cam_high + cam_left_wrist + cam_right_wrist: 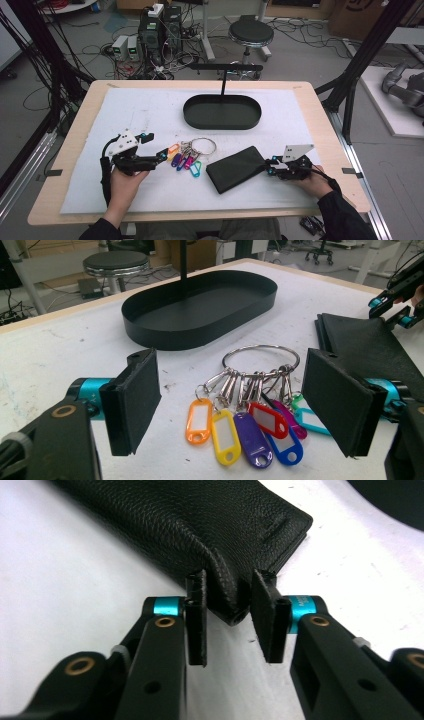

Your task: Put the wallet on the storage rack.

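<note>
The right gripper [227, 615] was clamped on the near corner of the black wallet [236, 168], ready for lifting toward the far tray [222, 112], while the left gripper [230, 407] stood wide before the key ring [261, 359].

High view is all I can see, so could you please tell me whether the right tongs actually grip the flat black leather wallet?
Observer: Yes. The right gripper view shows the right tongs pinching one corner of the black grained leather wallet between both pads.
Operator: Thank you. Are the left tongs closed on the key tags?
Observer: No. In the left gripper view the left tongs stand wide open. The bunch of coloured plastic key tags on a metal ring lies untouched on the white mat between them.
</note>
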Demonstrator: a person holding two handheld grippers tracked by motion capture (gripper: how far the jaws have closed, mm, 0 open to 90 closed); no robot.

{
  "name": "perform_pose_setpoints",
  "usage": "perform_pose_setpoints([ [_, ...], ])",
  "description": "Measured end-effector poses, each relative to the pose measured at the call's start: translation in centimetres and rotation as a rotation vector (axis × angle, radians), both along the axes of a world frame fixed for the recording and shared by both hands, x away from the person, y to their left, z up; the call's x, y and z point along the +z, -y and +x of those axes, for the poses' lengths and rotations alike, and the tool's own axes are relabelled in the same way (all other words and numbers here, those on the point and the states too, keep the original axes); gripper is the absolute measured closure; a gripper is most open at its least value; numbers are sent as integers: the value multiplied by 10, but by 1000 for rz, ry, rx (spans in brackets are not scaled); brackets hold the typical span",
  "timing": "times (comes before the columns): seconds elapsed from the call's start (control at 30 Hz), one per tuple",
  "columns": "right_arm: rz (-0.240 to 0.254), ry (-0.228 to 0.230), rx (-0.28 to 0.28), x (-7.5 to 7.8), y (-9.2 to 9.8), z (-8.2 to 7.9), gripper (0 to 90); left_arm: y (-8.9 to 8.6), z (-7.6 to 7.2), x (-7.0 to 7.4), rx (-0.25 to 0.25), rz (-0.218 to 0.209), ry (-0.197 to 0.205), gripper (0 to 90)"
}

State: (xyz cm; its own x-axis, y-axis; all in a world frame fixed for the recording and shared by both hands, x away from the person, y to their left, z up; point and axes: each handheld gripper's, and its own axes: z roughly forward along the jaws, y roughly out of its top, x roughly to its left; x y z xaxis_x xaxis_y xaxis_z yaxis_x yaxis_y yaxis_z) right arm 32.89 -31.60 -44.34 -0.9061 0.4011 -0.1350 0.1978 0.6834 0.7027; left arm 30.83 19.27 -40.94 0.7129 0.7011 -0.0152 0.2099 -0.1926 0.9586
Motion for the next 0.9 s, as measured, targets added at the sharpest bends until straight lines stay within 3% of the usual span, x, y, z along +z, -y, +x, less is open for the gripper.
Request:
perform_pose_setpoints([
  [0.07,18,-21,-6,1,0,1,721,1,0,0,-8,-1,-2,233],
  [0.23,160,-128,-64,11,6,6,737,5,0,0,-41,-10,7,233],
  [0.27,160,-128,-64,11,6,6,737,5,0,0,-41,-10,7,233],
  [0.37,231,-170,-100,15,6,9,741,10,-2,0,-77,-7,14,233],
  [0.73,326,-224,-172,24,2,15,746,29,-6,1,-182,-6,37,233],
  [0.9,358,-240,-197,26,1,17,746,45,-6,-3,-261,8,33,233],
])
